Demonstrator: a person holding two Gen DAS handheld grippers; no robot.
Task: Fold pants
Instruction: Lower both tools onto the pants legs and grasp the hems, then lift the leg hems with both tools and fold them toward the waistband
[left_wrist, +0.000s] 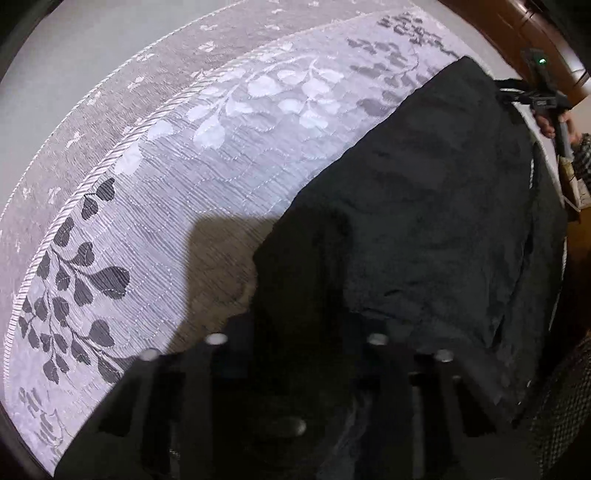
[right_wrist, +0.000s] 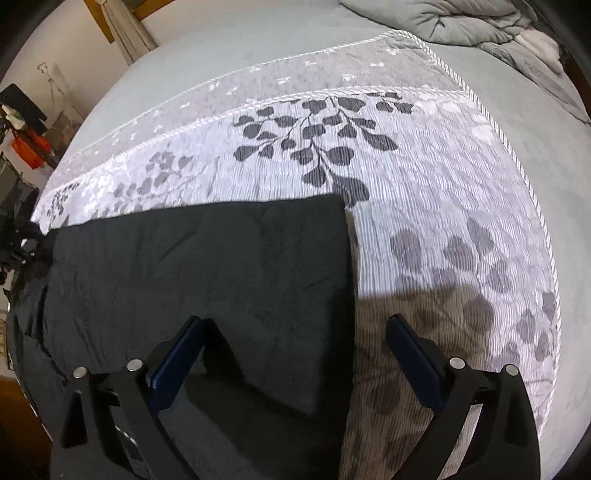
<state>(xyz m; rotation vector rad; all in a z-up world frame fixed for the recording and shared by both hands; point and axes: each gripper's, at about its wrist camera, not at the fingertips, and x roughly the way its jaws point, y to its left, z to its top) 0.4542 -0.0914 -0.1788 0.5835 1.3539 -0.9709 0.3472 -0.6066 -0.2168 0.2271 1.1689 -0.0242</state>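
honestly, with my right tongs (right_wrist: 295, 365) apart over the pants (right_wrist: 199, 266) and left tongs (left_wrist: 295, 354) unreadable, the fold could slump.

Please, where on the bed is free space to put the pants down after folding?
The leaf-patterned quilt is bare between the pants edge and its corded border, and beyond the pants toward the grey sheet. The crumpled duvet crowds the far corner.

Both grippers are matte black frames studded with round silver screw heads; the right gripper (right_wrist: 295, 328) carries dark blue pads on its fingers (right_wrist: 177, 363), while the left gripper (left_wrist: 295, 343) looks wholly black and blurred.
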